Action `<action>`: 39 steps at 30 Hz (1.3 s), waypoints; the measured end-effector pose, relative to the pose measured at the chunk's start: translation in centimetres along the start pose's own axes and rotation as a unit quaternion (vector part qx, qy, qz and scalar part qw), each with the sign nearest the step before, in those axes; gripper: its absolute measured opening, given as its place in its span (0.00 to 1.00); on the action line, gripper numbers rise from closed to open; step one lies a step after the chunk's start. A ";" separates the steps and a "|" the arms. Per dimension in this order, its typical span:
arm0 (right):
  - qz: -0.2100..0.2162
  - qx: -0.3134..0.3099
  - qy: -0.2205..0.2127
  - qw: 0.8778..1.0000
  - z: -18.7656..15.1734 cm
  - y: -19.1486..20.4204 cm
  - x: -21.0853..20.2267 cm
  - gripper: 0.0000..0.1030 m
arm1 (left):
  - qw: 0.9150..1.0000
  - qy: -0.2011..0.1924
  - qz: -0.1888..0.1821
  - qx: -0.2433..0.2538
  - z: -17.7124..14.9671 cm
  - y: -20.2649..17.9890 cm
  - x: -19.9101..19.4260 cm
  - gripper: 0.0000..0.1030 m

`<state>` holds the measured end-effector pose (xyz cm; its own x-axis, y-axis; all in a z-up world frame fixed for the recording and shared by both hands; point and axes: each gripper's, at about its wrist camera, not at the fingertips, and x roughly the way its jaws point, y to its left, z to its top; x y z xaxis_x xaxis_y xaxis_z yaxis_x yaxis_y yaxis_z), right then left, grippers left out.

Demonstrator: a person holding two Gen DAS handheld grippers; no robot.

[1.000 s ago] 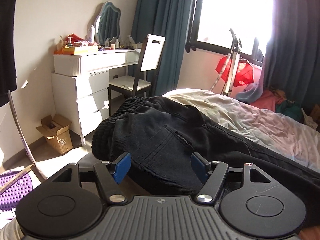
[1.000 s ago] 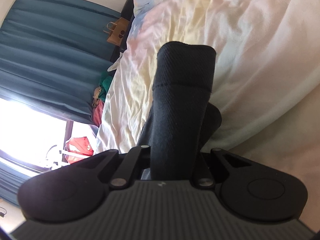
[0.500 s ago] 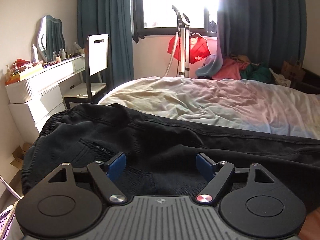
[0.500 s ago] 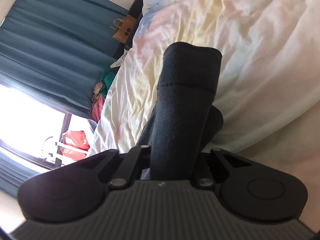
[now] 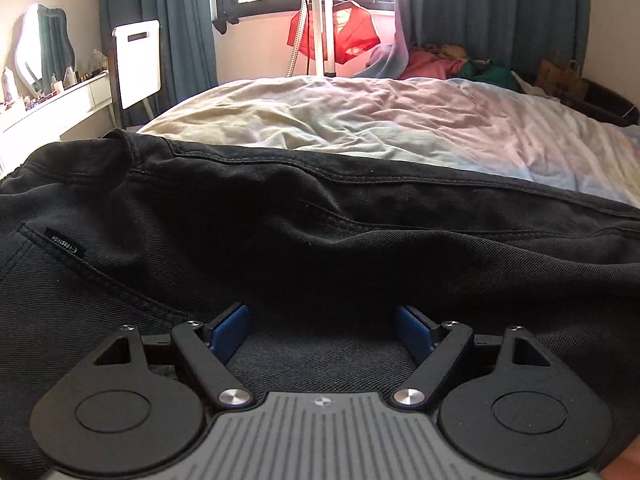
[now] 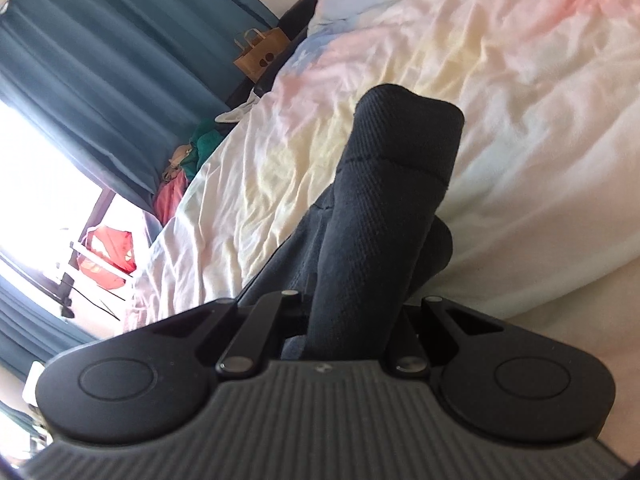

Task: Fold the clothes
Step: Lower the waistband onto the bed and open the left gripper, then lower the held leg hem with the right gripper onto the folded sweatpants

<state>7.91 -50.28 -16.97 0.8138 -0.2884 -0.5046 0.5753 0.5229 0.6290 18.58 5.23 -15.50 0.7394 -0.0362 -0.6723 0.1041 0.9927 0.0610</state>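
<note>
Black trousers (image 5: 280,232) lie stretched across the near edge of the bed, a back pocket with a small label at the left. My left gripper (image 5: 322,330) hovers low over them, open, its blue pads (image 5: 230,330) wide apart with only cloth beneath. In the right wrist view the trouser leg end (image 6: 384,208) stands up over the pale bed sheet (image 6: 520,100). My right gripper (image 6: 352,320) is shut on that leg; its fingertips are hidden by the cloth.
A rumpled pastel sheet (image 5: 380,128) covers the bed. A white chair (image 5: 138,62) and dresser (image 5: 52,108) stand at left. A garment steamer pole (image 5: 318,20) with a red cloth is by the window. Coloured clothes (image 5: 448,66) pile beyond the bed; paper bag (image 6: 260,56).
The left gripper swung right, from facing the dresser to facing the window, and dropped closer to the trousers. The right gripper kept its hold and shifted slightly.
</note>
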 end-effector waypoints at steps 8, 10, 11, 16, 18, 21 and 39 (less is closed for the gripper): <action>0.025 -0.309 -0.125 0.942 -5.9 13.9 -5.9 0.11 | 1.000 -0.004 -0.009 -0.009 1.8 1.4 -2.0 0.79; 0.043 -0.386 -0.158 0.908 -8.4 17.8 -7.7 0.11 | 0.999 -0.017 -0.013 -0.035 2.5 2.4 -3.1 0.79; 0.052 -0.423 -0.174 0.888 -9.6 19.8 -8.6 0.11 | 0.999 -0.024 -0.015 -0.041 2.8 2.8 -3.6 0.79; 0.119 -0.551 -0.176 0.807 -19.4 24.9 -11.2 0.11 | 0.997 -0.052 -0.011 -0.061 3.6 4.3 -6.1 0.79; 0.126 -0.567 -0.168 0.797 -21.6 25.2 -11.4 0.11 | 0.996 -0.055 -0.011 -0.066 3.7 4.7 -6.5 0.79; 0.137 -0.590 -0.155 0.781 -24.8 25.6 -11.7 0.11 | 0.996 -0.063 -0.007 -0.066 3.5 4.9 -7.2 0.79; 0.233 -0.681 -0.043 0.693 -37.4 25.6 -12.7 0.16 | 0.986 -0.107 -0.087 -0.098 3.0 5.0 -9.1 0.81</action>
<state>9.18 -3.24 -16.57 0.9204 0.1496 -0.3612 -0.3152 0.8306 -0.4590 14.33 10.19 -6.85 0.8468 -0.2113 -0.4881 0.1270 0.9715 -0.2002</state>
